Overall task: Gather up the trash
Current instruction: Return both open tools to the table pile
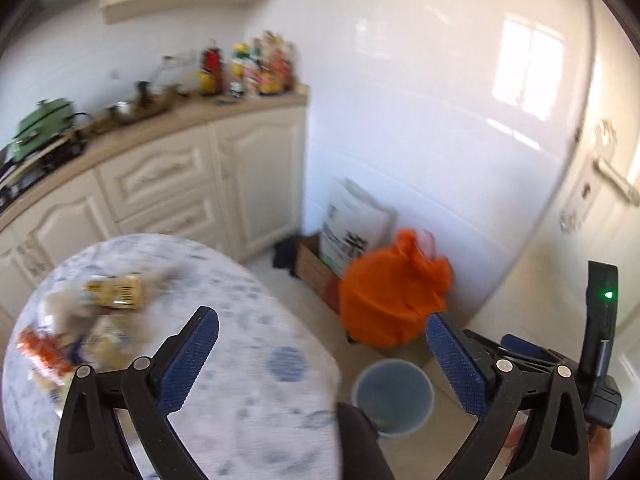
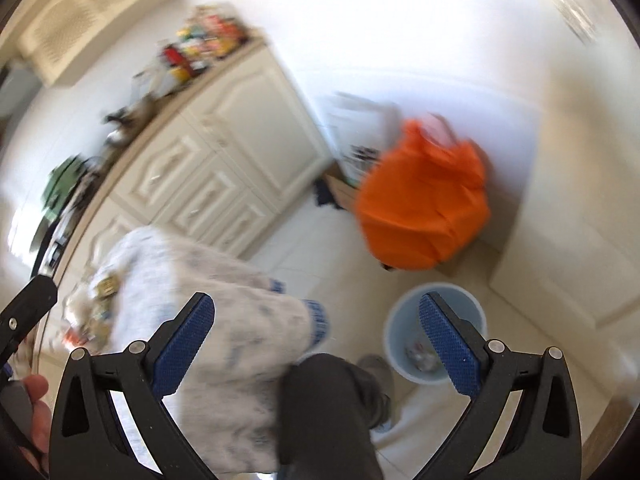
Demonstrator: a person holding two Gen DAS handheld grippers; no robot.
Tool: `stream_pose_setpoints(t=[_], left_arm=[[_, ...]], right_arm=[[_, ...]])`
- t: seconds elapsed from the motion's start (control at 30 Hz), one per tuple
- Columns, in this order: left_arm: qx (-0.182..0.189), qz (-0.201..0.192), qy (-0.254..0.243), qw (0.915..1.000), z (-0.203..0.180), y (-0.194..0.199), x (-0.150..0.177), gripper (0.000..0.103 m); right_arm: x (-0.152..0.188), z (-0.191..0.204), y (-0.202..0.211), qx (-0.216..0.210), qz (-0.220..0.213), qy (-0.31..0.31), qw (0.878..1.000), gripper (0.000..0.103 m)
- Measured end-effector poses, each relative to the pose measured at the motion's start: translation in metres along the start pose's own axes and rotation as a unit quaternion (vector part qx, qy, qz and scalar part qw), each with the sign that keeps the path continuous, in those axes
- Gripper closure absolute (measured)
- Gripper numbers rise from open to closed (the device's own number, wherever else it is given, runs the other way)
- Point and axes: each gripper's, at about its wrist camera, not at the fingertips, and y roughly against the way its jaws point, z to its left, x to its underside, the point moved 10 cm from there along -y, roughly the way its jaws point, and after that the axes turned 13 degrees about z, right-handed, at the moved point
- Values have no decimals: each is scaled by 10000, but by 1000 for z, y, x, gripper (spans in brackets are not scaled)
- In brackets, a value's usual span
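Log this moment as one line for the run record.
left gripper open, empty | right gripper open, empty | trash on table | bin on floor

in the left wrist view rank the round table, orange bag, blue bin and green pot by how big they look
1. round table, by far the largest, though nearest the camera
2. orange bag
3. blue bin
4. green pot, smallest, but it sits farthest away on the counter

Glossy white tiles on the wall (image 1: 420,92), a matt cloth over the table (image 1: 248,344), a smooth plastic bin (image 1: 394,396), textured blue pads (image 1: 192,356) on the grippers.
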Motion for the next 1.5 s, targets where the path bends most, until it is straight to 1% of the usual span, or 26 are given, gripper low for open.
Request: stream_pose_setpoints(t=[0.07,0.1,0.17,0.23,0.27,0.33,0.4,0.43,0.53,0.6,0.73,0.83,0.9,0.97,1.07,1.17,1.23,1.3,1.37,1.4,1.43,1.5], left_arm=[[-223,-148,244,9993,33,23,13,1],[-321,-200,378,9986,47,34,21,1],[-474,-362,695,9958,82,60,38,1],[-601,-443,942,9928,108,69,42,1],[-652,-480,1070,9910,123,79,49,1],[-790,-555,1308,9867,153,102,65,1],[-948,-624,1509,9820,174,119,82,1],[-1020,-646,1594,9798,180,126,85,1],[-1257,-730,1901,9710,207,153,109,1],[-1396,-782,2040,9658,212,163,115,1],[-1702,-739,2245,9566,231,169,137,1],[-1787,-575,2371,9532,237,162,141,1],[-1835,-441,2471,9504,245,158,147,1],[-1929,-323,2524,9476,256,157,150,1],[-2106,-215,2529,9440,268,168,153,1],[-2119,-111,2489,9450,280,182,154,1],[-2134,-58,2379,9475,286,195,156,1],[-2332,-61,2273,9455,294,208,158,1],[-2495,-66,2171,9437,298,210,162,1],[-2481,-13,2182,9438,299,204,164,1],[-2387,40,2251,9446,299,194,166,1],[-2051,94,2372,9495,294,169,170,1]], right_arm=[[0,45,8,-96,-79,415,9991,0],[0,60,11,-113,-107,568,9983,0],[2,101,15,-164,-142,957,9952,0],[7,133,17,-254,-132,1246,9918,0],[12,157,17,-322,-138,1471,9885,0],[20,191,17,-339,-152,1828,9825,0],[30,222,16,-370,-161,2178,9752,0],[35,238,16,-398,-166,2353,9710,0],[50,280,15,-474,-221,2830,9577,0],[60,302,12,-463,-222,3098,9494,0],[84,331,-1,-495,-67,3547,9336,0],[103,348,-16,-507,111,3843,9218,0],[114,352,-26,-493,223,3991,9153,0],[127,357,-44,-471,450,4146,9076,0],[146,356,-74,-341,770,4344,8968,0],[158,354,-102,-186,1029,4481,8878,0],[164,353,-116,-139,1148,4527,8841,0],[167,354,-126,-134,1184,4580,8809,0],[170,354,-138,-47,1205,4687,8751,1],[170,354,-141,-9,1214,4703,8741,1],[171,354,-147,12,1241,4712,8732,2],[171,354,-156,25,1263,4726,8722,9]])
